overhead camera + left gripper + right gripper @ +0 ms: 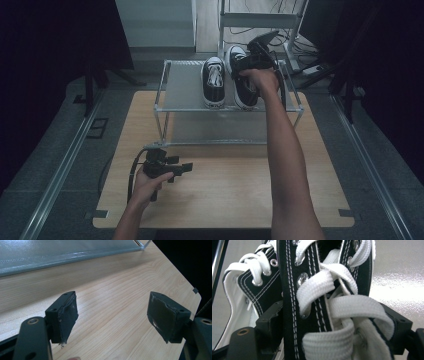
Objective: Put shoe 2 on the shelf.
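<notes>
Right gripper (248,64) grips the right shoe (243,85) across its laced upper, on the rack (183,90). Left shoe (213,81) stands just beside it, touching. Left gripper (182,167) is well apart, jaws wide and empty over the table (225,185).

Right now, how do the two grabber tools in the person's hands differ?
The left gripper is low over the wooden table, while the right gripper is up at the rack shelf. The left gripper's jaws stand open with only bare table between them; the right gripper's jaws sit on either side of the laced top of the right shoe. Whether they press on it cannot be told. Both are black and hand-held.
</notes>
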`<state>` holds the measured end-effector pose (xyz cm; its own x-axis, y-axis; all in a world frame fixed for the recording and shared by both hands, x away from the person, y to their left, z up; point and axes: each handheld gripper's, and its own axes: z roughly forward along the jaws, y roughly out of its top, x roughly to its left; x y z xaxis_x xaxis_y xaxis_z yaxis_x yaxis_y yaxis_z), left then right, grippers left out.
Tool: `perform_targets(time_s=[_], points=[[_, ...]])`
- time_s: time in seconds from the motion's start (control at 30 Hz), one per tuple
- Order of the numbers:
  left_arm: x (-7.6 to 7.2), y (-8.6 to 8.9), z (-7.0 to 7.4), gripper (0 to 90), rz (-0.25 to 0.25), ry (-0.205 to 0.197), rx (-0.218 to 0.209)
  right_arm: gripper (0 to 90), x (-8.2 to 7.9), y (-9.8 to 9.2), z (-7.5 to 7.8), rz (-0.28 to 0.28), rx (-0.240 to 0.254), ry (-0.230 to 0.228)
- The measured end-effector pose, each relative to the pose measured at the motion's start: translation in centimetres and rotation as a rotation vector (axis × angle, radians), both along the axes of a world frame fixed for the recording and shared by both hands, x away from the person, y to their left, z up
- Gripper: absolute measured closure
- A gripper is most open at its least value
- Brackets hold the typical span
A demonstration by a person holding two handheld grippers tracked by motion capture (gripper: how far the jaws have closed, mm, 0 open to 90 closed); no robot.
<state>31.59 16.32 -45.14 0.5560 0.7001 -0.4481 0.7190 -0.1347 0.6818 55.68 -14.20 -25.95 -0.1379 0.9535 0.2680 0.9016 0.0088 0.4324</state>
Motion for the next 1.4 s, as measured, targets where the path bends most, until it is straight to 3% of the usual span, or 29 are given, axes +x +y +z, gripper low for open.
perform_targets(time_s=[0.27, 0.57, 0.9, 1.13, 1.4], points=[[0.1, 0.0, -0.1, 24.4, -0.003, 0.002, -0.009, 19.5, 0.9, 1.0, -0.4, -0.014, 0.015, 0.014], [0.0, 0.3, 0.0, 24.4, 0.003, 0.000, -0.016, 19.3, 1.9, 1.6, -1.0, -0.067, 0.012, 0.021], [0.0, 0.0, -0.1, 24.4, 0.000, 0.004, -0.014, 18.7, 2.6, 1.4, -1.7, -0.111, 0.018, 0.082], [0.0, 0.0, -0.1, 24.4, -0.002, 0.003, -0.012, 19.6, 2.9, 1.1, -2.0, -0.120, -0.004, 0.080], [0.0, 0.0, -0.1, 24.4, -0.004, 0.003, -0.011, 19.6, 2.9, 1.0, -2.0, -0.123, 0.005, 0.084]])
